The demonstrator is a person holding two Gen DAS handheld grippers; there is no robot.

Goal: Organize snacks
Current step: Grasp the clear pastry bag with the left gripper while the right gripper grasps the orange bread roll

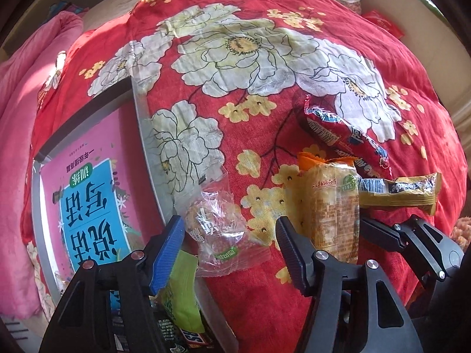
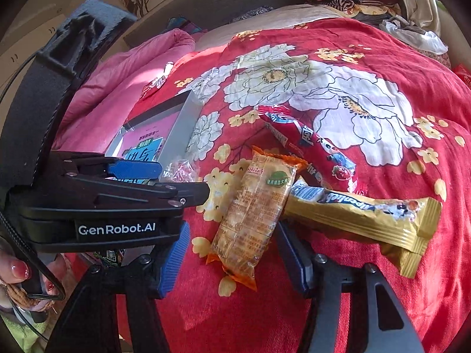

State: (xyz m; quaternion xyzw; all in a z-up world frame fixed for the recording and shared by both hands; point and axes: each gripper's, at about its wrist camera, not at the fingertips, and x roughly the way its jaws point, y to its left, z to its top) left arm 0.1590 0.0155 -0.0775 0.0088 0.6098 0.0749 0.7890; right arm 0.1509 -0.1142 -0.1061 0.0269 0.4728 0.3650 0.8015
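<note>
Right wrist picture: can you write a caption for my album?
Open right gripper straddles an orange-ended rice cracker packet on a red floral bedspread.

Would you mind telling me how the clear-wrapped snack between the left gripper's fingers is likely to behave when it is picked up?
The clear-wrapped snack looks crinkly and loose, so its film will probably crumple and may slip. It seems small and light, likely lifting easily off the red floral blanket. The left gripper stands open around it, not yet pressing.

green packet (image 1: 184, 291) partly behind gripper finger, candy bar (image 1: 195, 338) cut by edge
</note>
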